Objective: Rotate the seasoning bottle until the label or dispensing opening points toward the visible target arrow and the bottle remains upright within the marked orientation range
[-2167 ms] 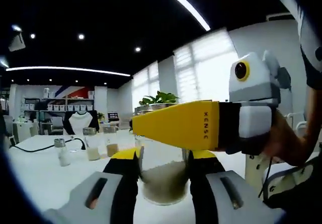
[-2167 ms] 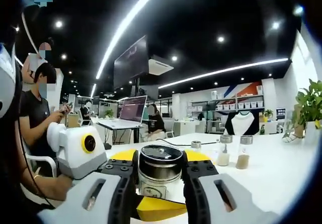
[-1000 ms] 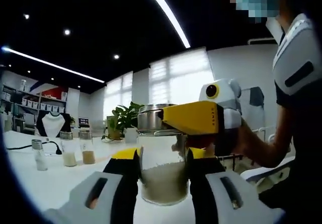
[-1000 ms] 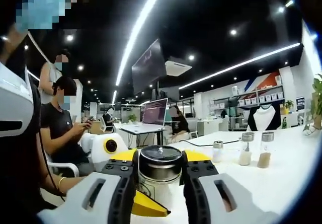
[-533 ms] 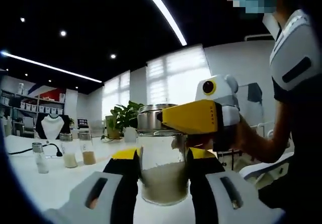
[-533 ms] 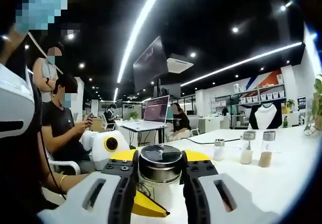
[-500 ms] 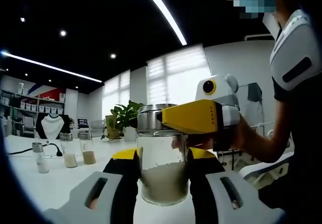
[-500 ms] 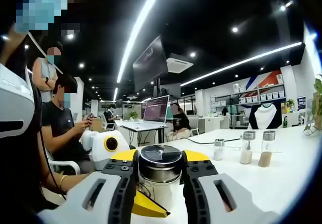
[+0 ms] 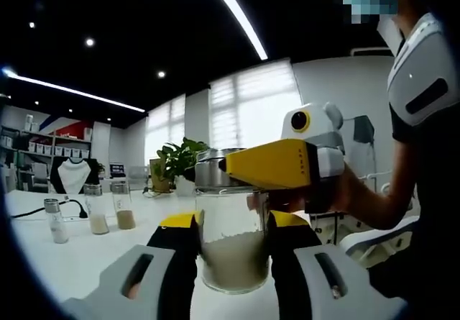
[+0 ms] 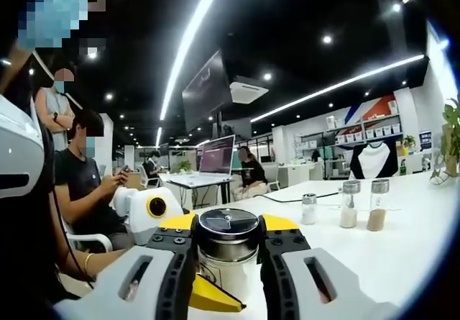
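A glass seasoning jar [image 9: 233,252], half full of pale granules, stands upright between the jaws of my left gripper [image 9: 233,223], which is shut on its body. Its metal lid [image 9: 213,170] is clamped by my right gripper [image 9: 273,165], whose yellow jaw reaches in from the right. In the right gripper view the dark round lid [image 10: 228,232] sits between the jaws of the right gripper [image 10: 228,226], which is shut on it. The left gripper [image 10: 149,208] shows low on the left, white with a yellow jaw. No arrow mark or label is visible.
The white table [image 9: 79,252] carries three small shaker bottles [image 9: 97,208], also in the right gripper view [image 10: 349,203], and a black cable [image 9: 29,211]. A potted plant [image 9: 176,163] stands behind. A person [image 10: 79,183] sits at the left near a laptop [image 10: 215,156].
Both grippers have kept their hold on the jar. The backgrounds have slid sideways, so both cameras swung round together. The right gripper's yellow jaw now sits at lid height instead of crossing the jar.
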`<act>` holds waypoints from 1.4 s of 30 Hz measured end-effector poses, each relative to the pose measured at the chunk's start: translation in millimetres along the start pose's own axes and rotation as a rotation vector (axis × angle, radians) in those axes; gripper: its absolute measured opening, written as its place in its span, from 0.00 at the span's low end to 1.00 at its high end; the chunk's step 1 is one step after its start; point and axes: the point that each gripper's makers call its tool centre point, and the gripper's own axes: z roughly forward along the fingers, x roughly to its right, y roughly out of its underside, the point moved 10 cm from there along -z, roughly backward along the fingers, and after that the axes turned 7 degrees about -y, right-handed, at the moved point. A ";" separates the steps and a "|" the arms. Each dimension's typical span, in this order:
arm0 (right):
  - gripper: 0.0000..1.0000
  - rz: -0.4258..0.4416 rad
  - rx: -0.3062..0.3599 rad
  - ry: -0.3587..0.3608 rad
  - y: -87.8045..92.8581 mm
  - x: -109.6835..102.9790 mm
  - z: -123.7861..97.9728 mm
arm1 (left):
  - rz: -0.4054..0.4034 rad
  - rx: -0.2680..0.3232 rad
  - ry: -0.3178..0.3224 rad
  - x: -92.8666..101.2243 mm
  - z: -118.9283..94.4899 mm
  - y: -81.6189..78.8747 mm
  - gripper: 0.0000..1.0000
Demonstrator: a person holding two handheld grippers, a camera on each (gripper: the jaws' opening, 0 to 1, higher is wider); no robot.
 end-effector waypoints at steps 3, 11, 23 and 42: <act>0.30 -0.003 -0.005 0.007 1.3 0.5 0.1 | 0.007 -0.012 -0.005 -0.1 0.8 0.6 0.40; 0.30 -0.036 -0.032 0.051 6.6 2.9 3.5 | 0.033 -0.071 -0.067 -2.4 5.0 5.3 0.40; 0.30 -0.021 -0.046 0.131 13.4 15.6 5.5 | 0.016 -0.148 -0.179 -8.7 13.5 11.4 0.40; 0.30 -0.039 -0.029 0.274 8.7 26.5 19.4 | 0.125 -0.235 -0.362 -10.5 19.1 11.6 0.45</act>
